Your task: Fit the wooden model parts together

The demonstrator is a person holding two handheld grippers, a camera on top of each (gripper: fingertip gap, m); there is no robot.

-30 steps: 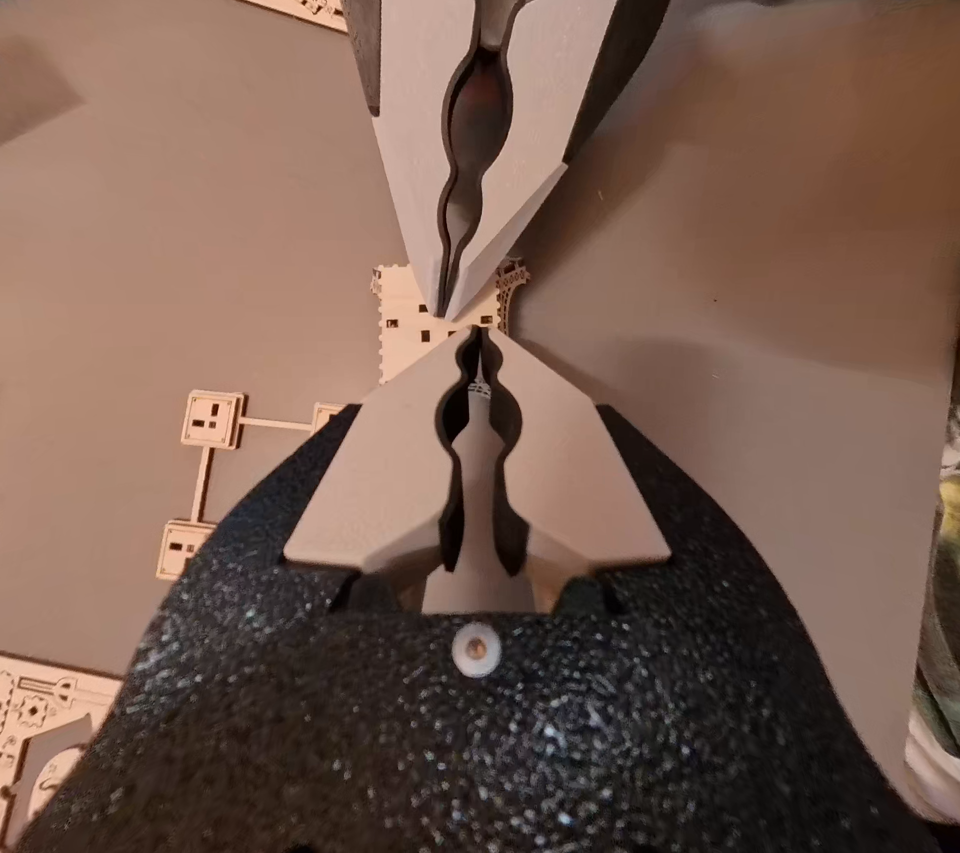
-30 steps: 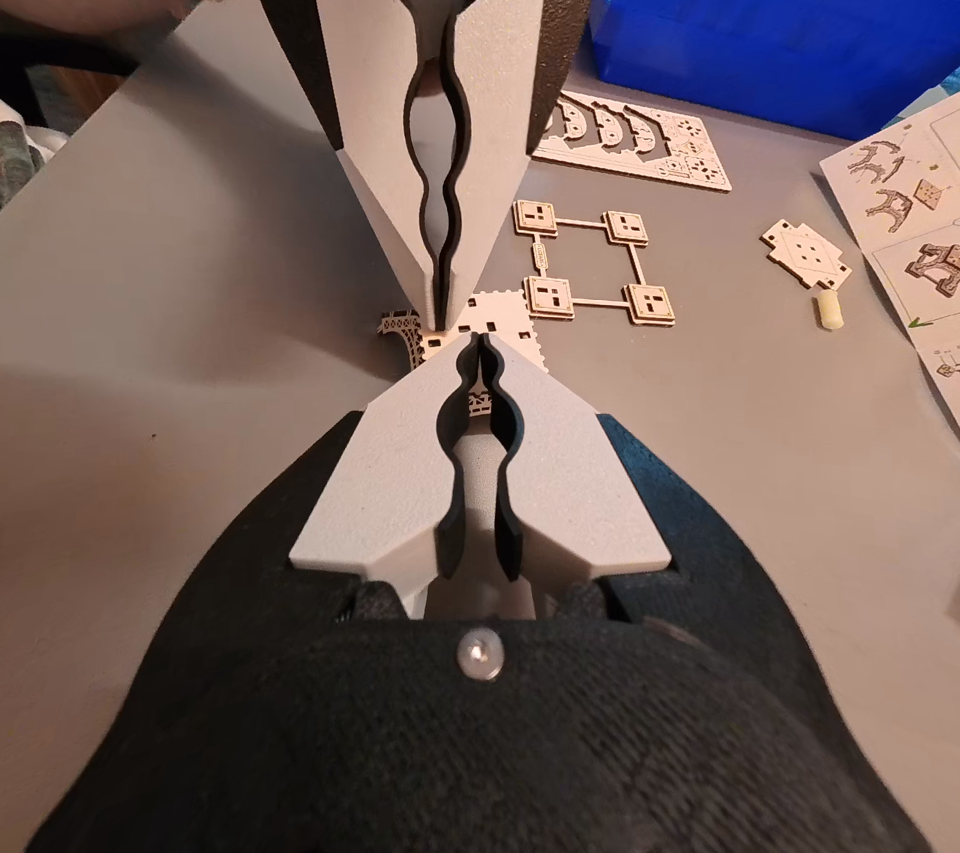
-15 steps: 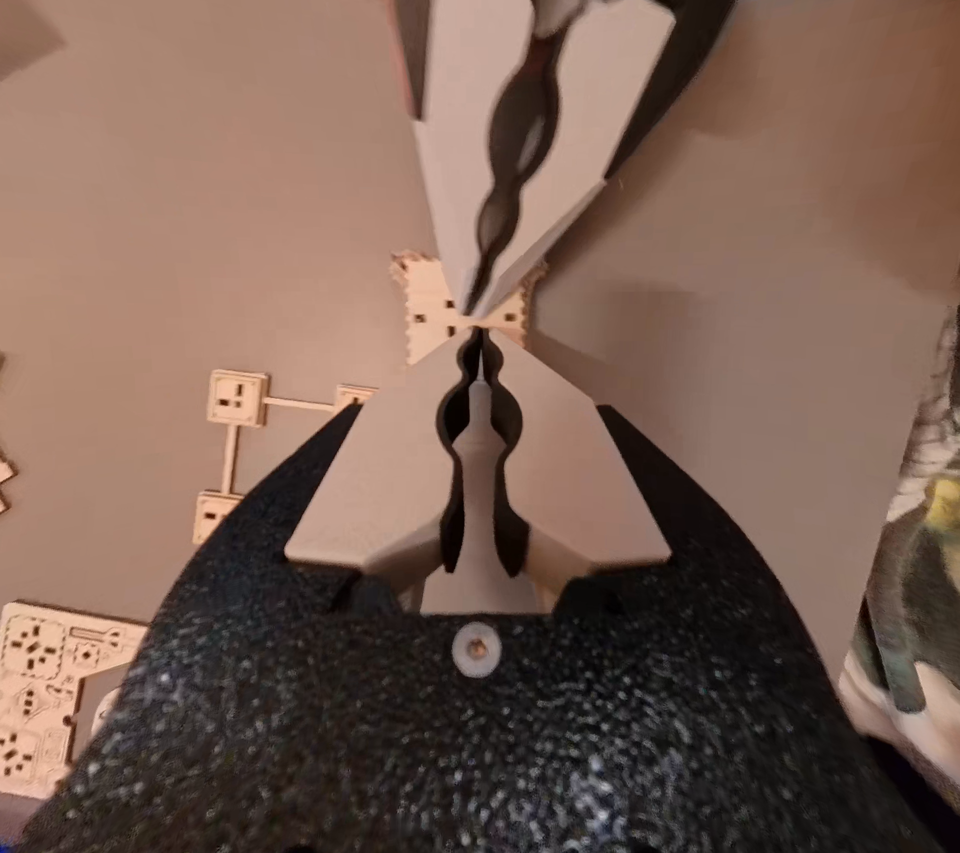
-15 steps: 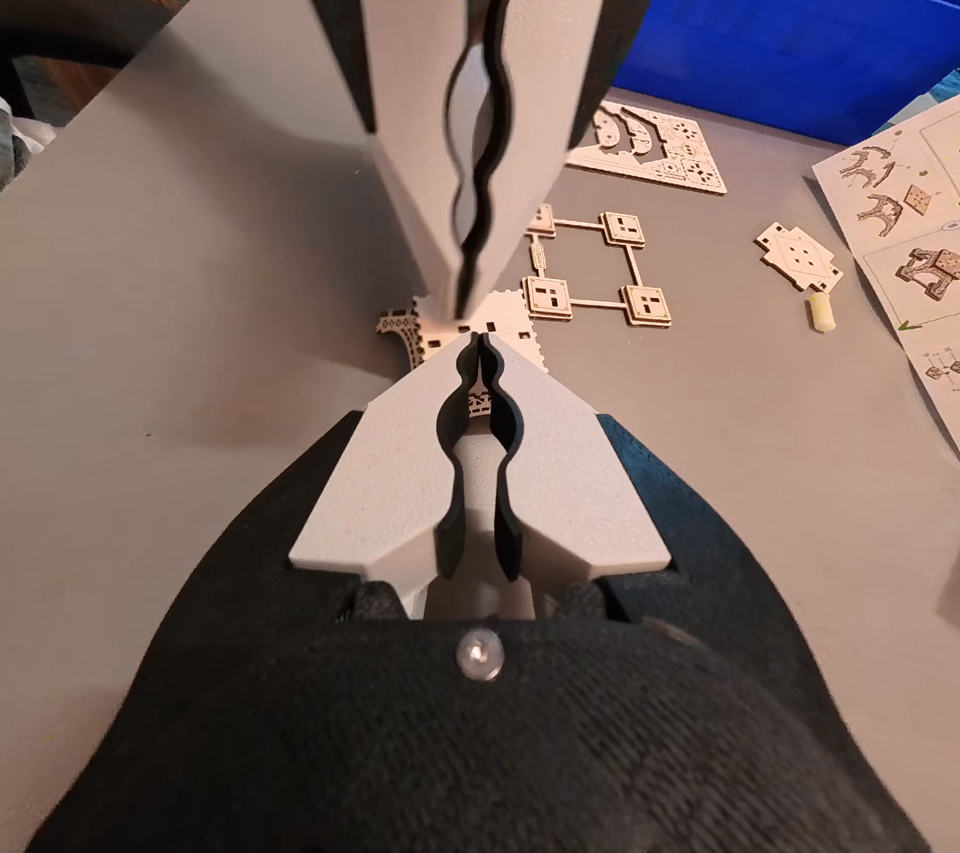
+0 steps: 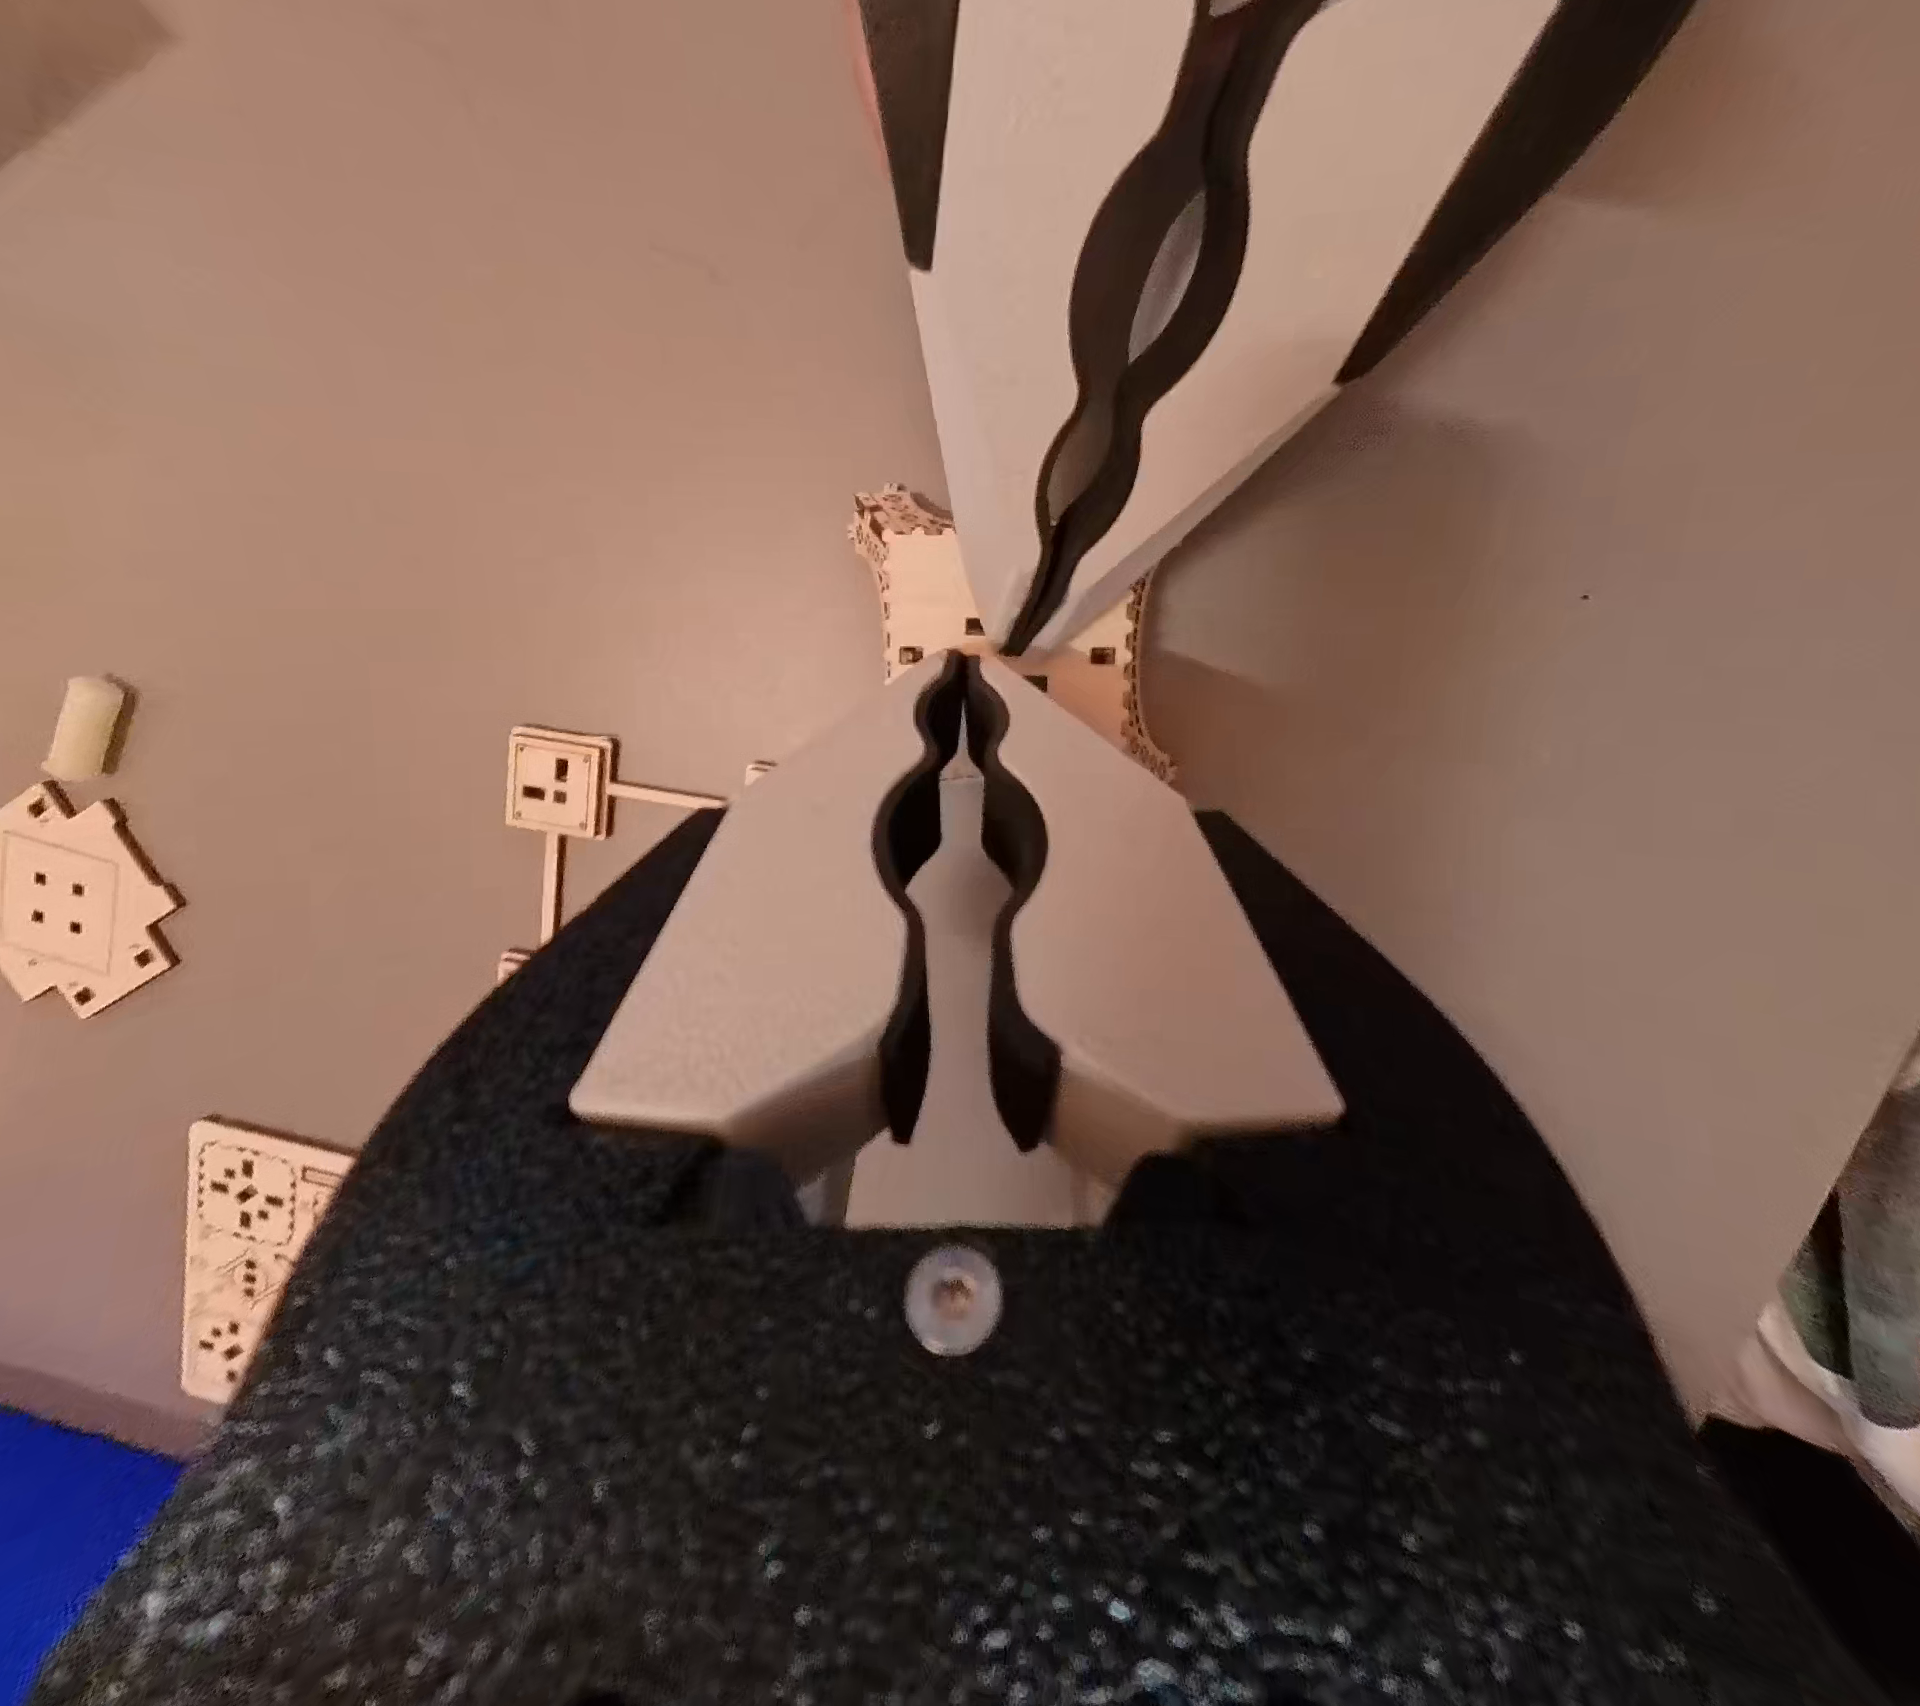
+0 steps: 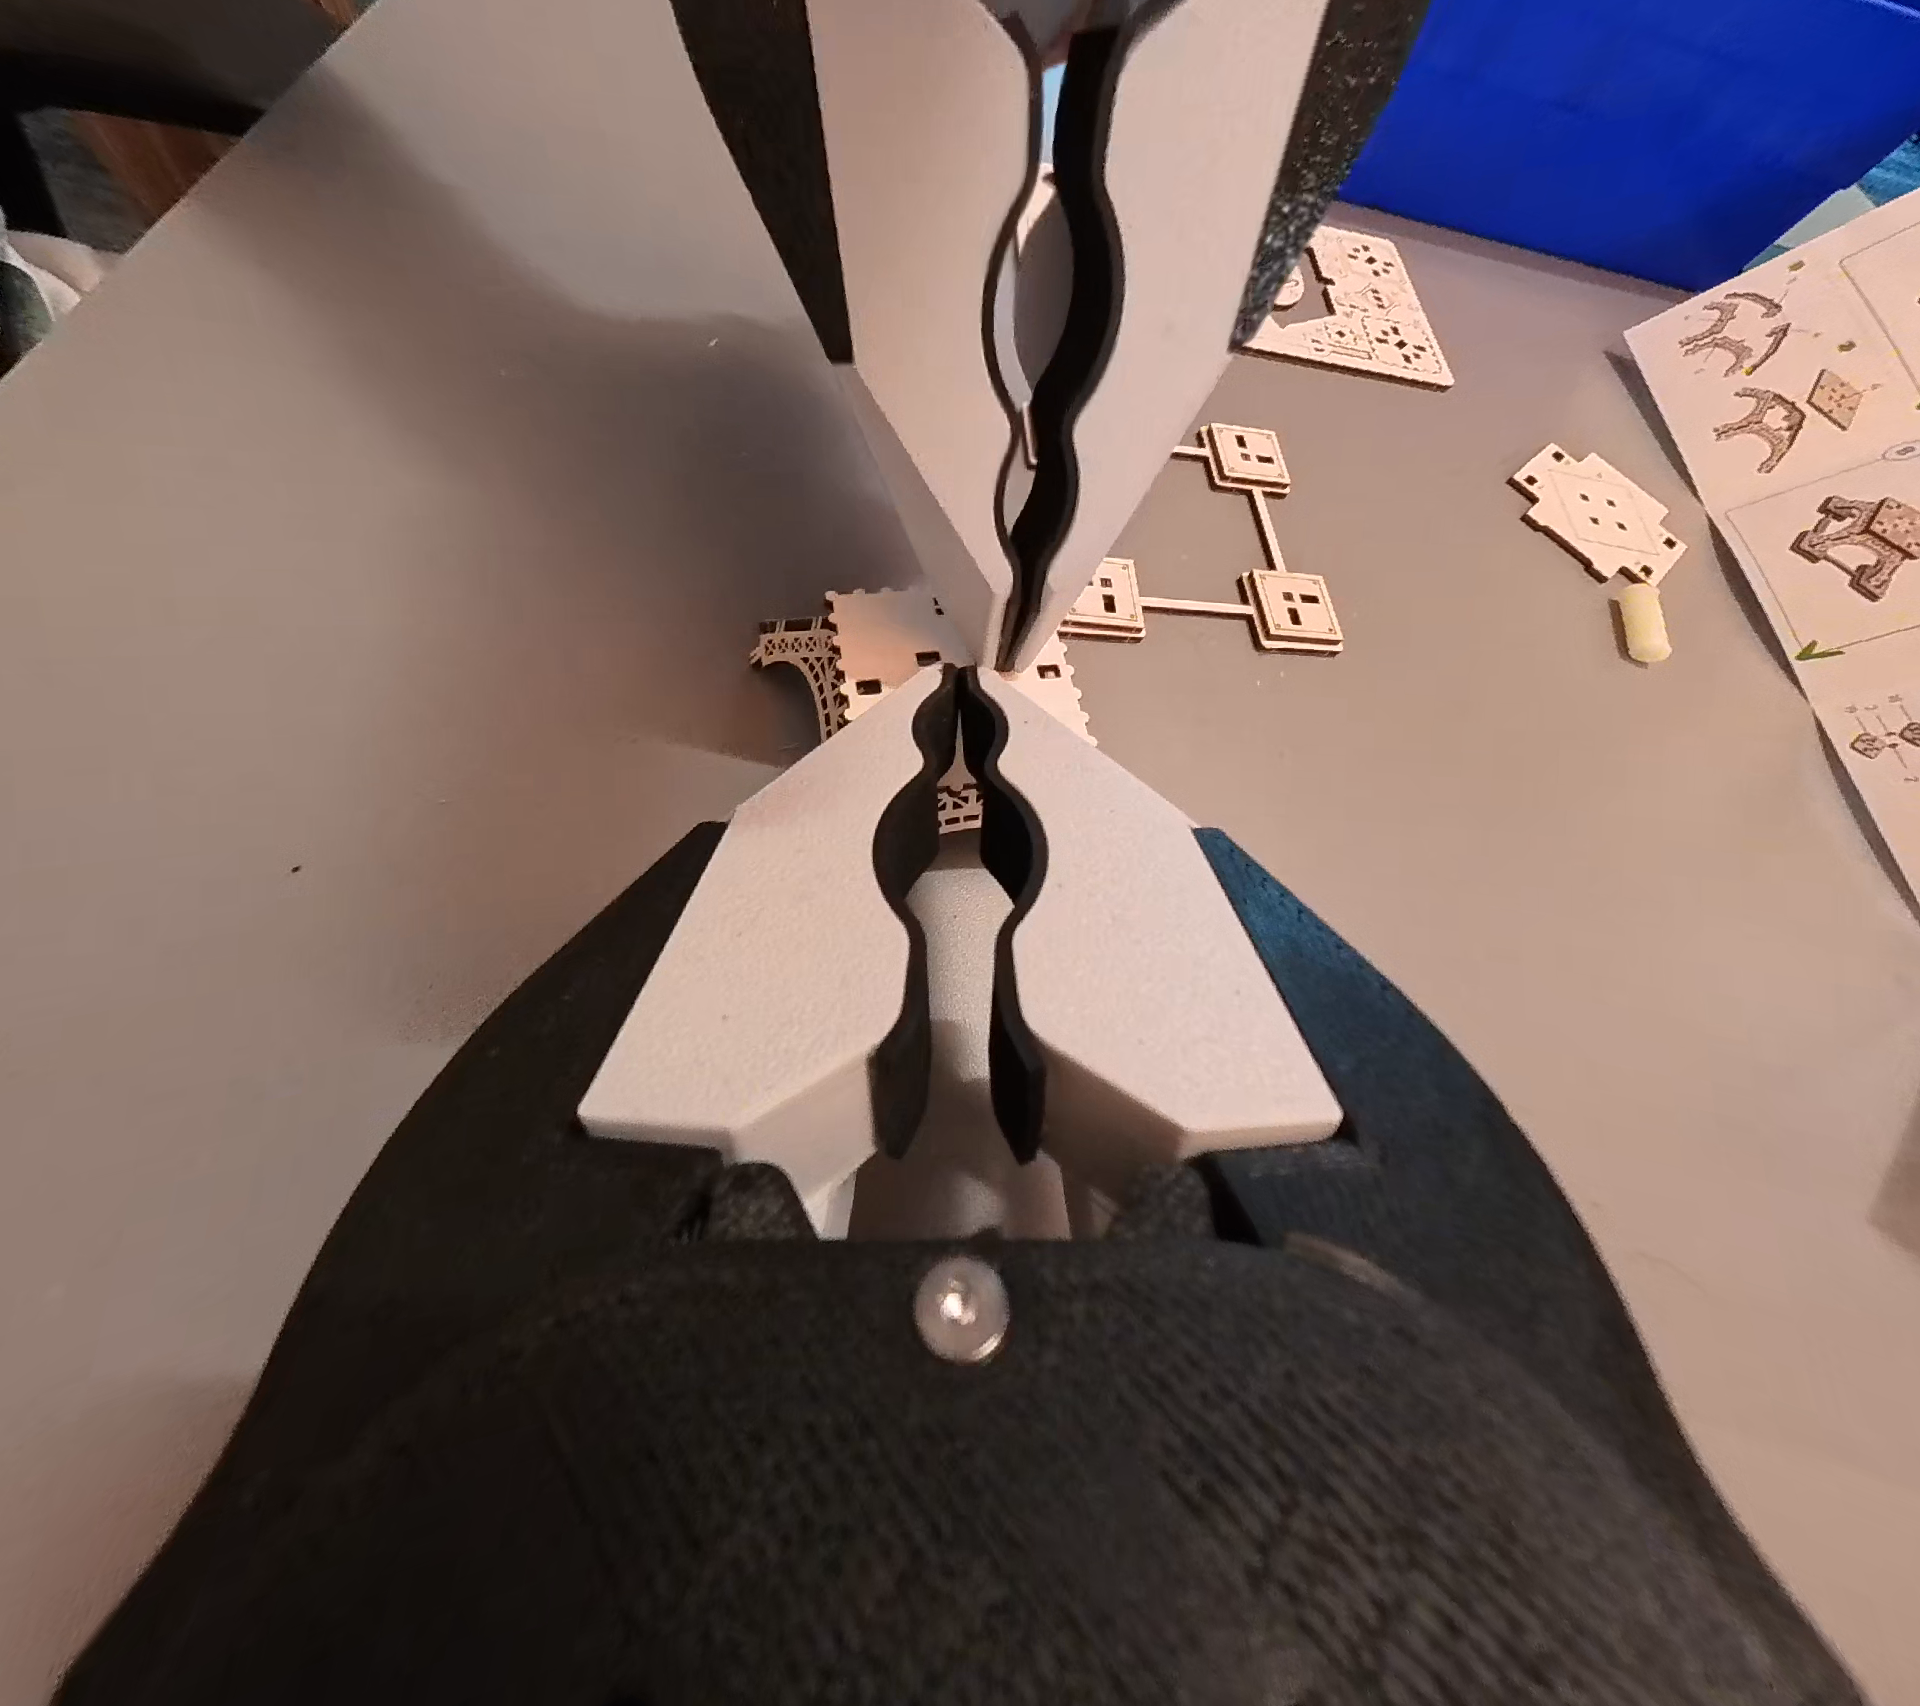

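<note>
Wooden slotted panel (image 6: 896, 640) with a lattice tower leg (image 6: 802, 661) sits low over the grey surface (image 6: 416, 513), pinched from opposite sides: left tongs (image 5: 961, 669) and right tongs (image 6: 961, 680) both clamp it tip to tip, probably steadying the joint while pressing tabs home.

Hobby desk: grey table (image 6: 416, 513), blue bin (image 6: 1610, 77), instruction sheet (image 6: 1818, 451).
</note>
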